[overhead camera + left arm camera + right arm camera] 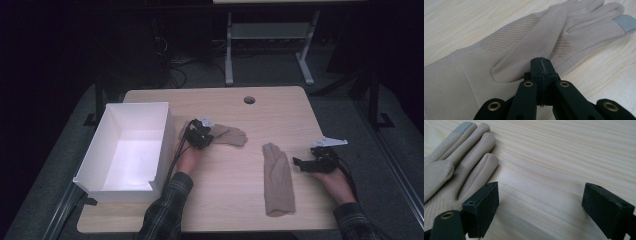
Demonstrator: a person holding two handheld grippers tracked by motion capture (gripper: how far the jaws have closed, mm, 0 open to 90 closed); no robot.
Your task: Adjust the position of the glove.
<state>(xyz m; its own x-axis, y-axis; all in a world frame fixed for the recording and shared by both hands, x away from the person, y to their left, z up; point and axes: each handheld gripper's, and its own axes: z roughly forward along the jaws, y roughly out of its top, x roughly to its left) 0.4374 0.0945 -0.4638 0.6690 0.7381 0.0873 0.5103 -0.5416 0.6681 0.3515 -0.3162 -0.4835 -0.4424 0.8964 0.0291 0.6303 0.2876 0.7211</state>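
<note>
Gloves: I count two, one (227, 134) mid-table under my left gripper (199, 134), one (278, 180) nearer me, left of my right gripper (306, 164). One white box (95, 150) stands at the table's left edge. Bare wood (225, 175) lies between the gloves. Left jaws clenched over the glove, nothing visibly pinched; right jaws spread, empty.

L gripper (200, 133) jaws shut, R gripper (306, 163) jaws wide (both forearms low, reaching forward)
</note>
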